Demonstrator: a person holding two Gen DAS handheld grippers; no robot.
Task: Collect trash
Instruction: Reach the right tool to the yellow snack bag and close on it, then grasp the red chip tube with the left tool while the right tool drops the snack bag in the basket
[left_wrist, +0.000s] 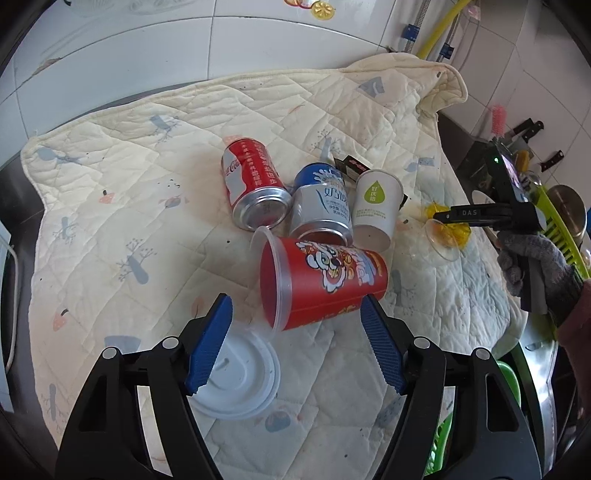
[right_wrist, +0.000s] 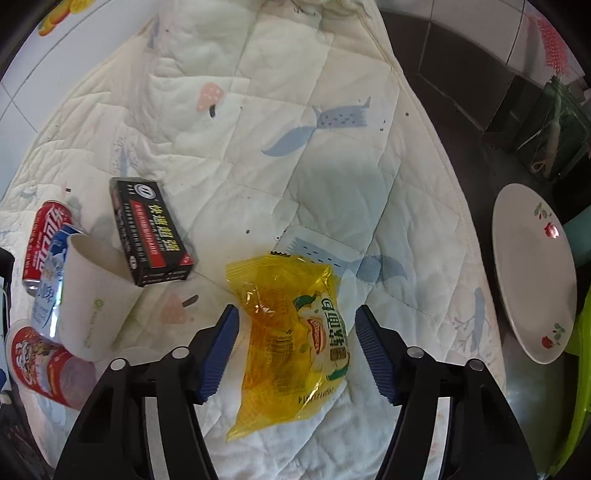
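Left wrist view first, going left to right. A cream quilted cloth (left_wrist: 110, 206) with little blue and pink prints covers the surface. At lower left centre a white plastic lid (left_wrist: 243, 373) lies flat on it, partly behind the left blue pad. The left gripper (left_wrist: 295, 314) sits at the bottom of the frame with its jaws spread; a red snack cup (left_wrist: 325, 280) lies on its side between the tips, open rim facing left. The right pad looks to be at the cup's base, the left pad is clear of it, so nothing is pinched. Just above the cup, in the middle of the frame, sit a tipped red cola can (left_wrist: 251, 184), a blue and white can (left_wrist: 321, 203) and a white paper cup (left_wrist: 376, 210), all crowded together and touching. At far right a grey-gloved hand (left_wrist: 535, 266) holds the other gripper over something yellow.

Right wrist view: the same cans and cups are bunched at the left edge, with a black box (right_wrist: 151, 232) with red and green print lying beside the paper cup. Lower centre, a yellow snack wrapper (right_wrist: 291, 332) lies on the cloth between the wide-apart jaws of the right gripper (right_wrist: 295, 328), pads not touching it. A white plate (right_wrist: 532, 273) with small flowers leans at the right edge.
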